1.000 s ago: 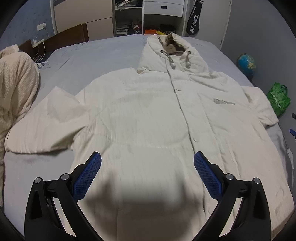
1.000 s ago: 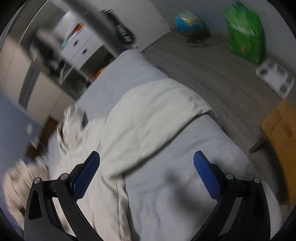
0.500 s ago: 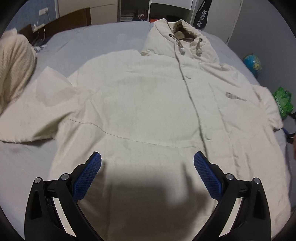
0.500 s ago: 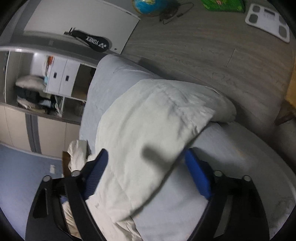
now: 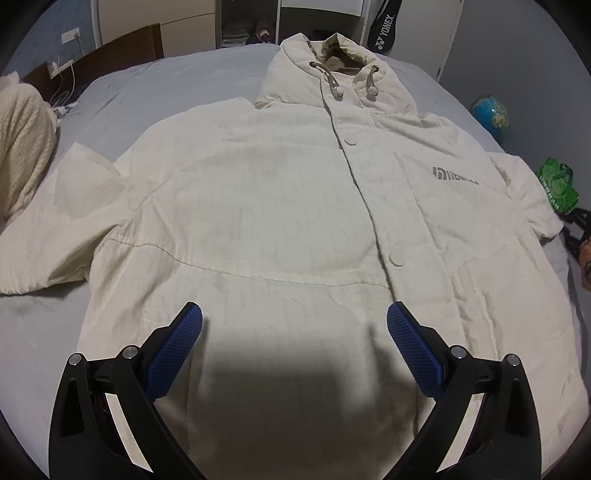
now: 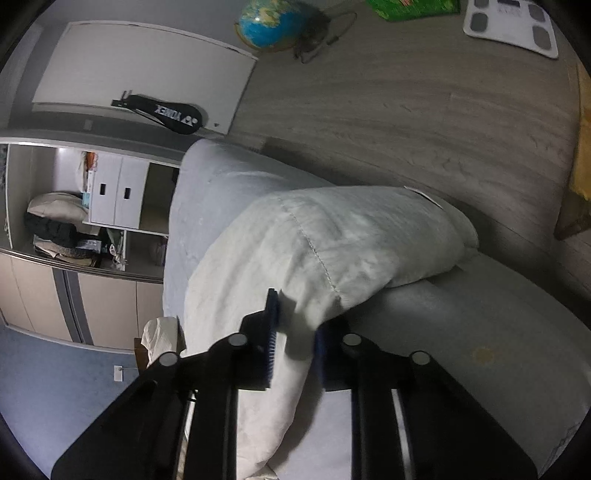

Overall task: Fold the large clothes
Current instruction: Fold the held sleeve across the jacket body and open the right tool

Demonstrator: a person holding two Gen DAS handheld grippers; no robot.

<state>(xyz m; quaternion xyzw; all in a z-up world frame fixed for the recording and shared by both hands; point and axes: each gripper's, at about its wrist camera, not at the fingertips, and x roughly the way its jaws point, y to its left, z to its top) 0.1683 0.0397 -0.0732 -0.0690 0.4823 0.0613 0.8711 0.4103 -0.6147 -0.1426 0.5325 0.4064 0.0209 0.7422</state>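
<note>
A cream hooded jacket lies front up and spread flat on the grey bed, its hood at the far end. My left gripper hovers open over the jacket's lower front, with nothing between its blue pads. In the right wrist view the jacket's short sleeve drapes over the bed's side edge. My right gripper is rolled sideways and its jaws are closing, with the sleeve's hem pinched between the pads. In the left wrist view the other sleeve lies out flat at the left.
A cream knitted blanket is heaped at the bed's left. Beside the bed, on the wooden floor, stand a globe, a green bag and a white scale. A wardrobe with open shelves is beyond the bed.
My right gripper dropped to the bed's edge, rolled sideways and shut on the sleeve's hem. The left gripper sank a little toward the jacket and stayed open.
</note>
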